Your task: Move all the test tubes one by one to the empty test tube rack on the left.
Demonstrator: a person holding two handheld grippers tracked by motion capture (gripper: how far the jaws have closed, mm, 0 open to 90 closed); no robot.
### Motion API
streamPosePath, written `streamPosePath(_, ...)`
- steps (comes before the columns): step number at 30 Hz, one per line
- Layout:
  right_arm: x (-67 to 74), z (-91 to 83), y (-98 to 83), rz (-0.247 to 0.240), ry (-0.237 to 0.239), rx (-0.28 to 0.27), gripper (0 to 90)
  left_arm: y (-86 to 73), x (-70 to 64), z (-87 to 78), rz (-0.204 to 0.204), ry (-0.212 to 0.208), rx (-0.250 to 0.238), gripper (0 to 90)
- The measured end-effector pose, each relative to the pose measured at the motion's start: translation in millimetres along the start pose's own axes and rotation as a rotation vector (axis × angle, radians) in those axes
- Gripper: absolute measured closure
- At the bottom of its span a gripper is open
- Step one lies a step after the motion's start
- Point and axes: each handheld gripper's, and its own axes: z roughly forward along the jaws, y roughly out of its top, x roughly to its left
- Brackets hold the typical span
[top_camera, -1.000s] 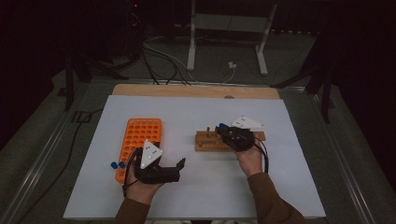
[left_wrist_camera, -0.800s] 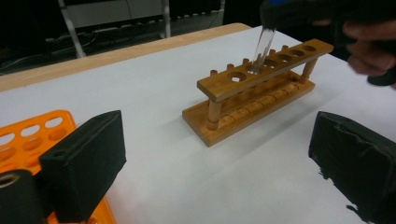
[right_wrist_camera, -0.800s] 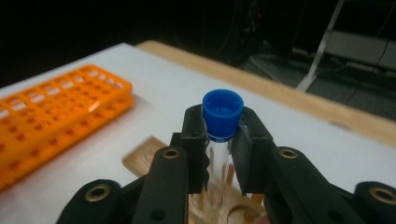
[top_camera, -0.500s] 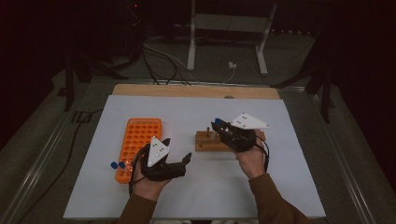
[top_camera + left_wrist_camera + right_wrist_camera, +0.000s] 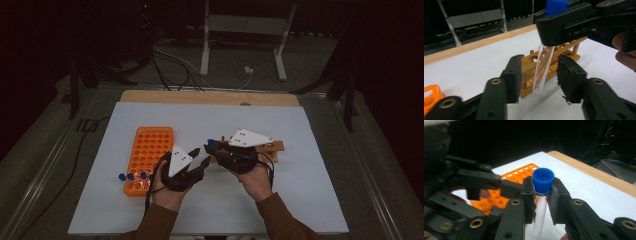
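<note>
Tubes (image 5: 132,176) with blue caps stand in the orange rack (image 5: 149,150); right tool (image 5: 541,195) clamps an empty capped tube (image 5: 540,207), left tool (image 5: 539,75) closing, not gripping.

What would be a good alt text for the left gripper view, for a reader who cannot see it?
A clear test tube with a blue cap, clamped near its top by the right gripper, hangs between the left gripper's two black jaws, which have just been closing and do not touch it. Behind stands a wooden rack on a white table.
</note>
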Motion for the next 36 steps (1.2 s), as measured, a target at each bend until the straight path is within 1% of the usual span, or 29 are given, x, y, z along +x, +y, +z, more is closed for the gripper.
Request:
streamPosePath(3,3.1,2.8,0.8,-0.006,0.019,0.006,76.3,-0.5,-1.0,1.0,0.013,0.001,0.001,64.2)
streamPosePath(6,5.5,5.3,0.0,-0.009,0.033,0.019,76.3,-0.5,-0.8,-0.7,0.015,0.005,-0.009,70.3)
streamPosePath(8,6.3,6.9,-1.1,-0.01,0.043,0.028,76.3,-0.5,-0.4,-1.6,0.021,0.004,-0.009,72.8)
streamPosePath(12,7.8,9.2,-1.6,-0.011,0.053,0.034,76.3,-1.8,-1.3,-2.2,0.034,0.008,-0.007,76.4)
streamPosePath(16,8.0,10.2,-1.2,-0.004,0.063,0.043,75.0,-3.1,-0.7,-3.8,0.038,0.011,-0.005,77.5)
streamPosePath(18,6.8,9.6,-1.1,0.006,0.075,0.036,60.6,-4.5,0.7,-5.5,0.033,0.016,-0.004,77.6)
streamPosePath(19,5.8,8.6,-0.7,0.015,0.074,0.029,53.1,-5.6,1.6,-6.6,0.03,0.021,-0.006,77.6)
streamPosePath(21,3.4,5.4,-0.6,0.026,0.071,0.014,43.0,-8.3,4.1,-10.2,0.022,0.034,-0.004,77.7)
streamPosePath(23,0.5,1.4,-1.3,0.04,0.073,0.002,35.1,-11.7,6.9,-14.7,0.015,0.049,-0.003,77.7)
streamPosePath(26,-5.9,-6.6,-4.0,0.052,0.054,-0.007,29.1,-17.2,11.9,-24.2,0.003,0.072,-0.003,77.6)
streamPosePath(27,-7.7,-9.0,-5.2,0.057,0.05,-0.007,29.1,-19.0,13.4,-28.0,0.004,0.081,0.001,77.7)
streamPosePath(30,-11.9,-15.5,-9.3,0.049,0.028,0.0,29.1,-25.2,17.2,-38.9,0.004,0.101,0.011,77.6)
streamPosePath(34,-15.6,-21.9,-12.3,0.052,0.019,-0.004,29.3,-35.9,21.3,-52.4,0.005,0.125,0.027,77.6)
streamPosePath(36,-16.5,-24.1,-12.6,0.055,0.017,-0.012,29.4,-41.8,23.6,-58.3,-0.001,0.133,0.034,77.6)
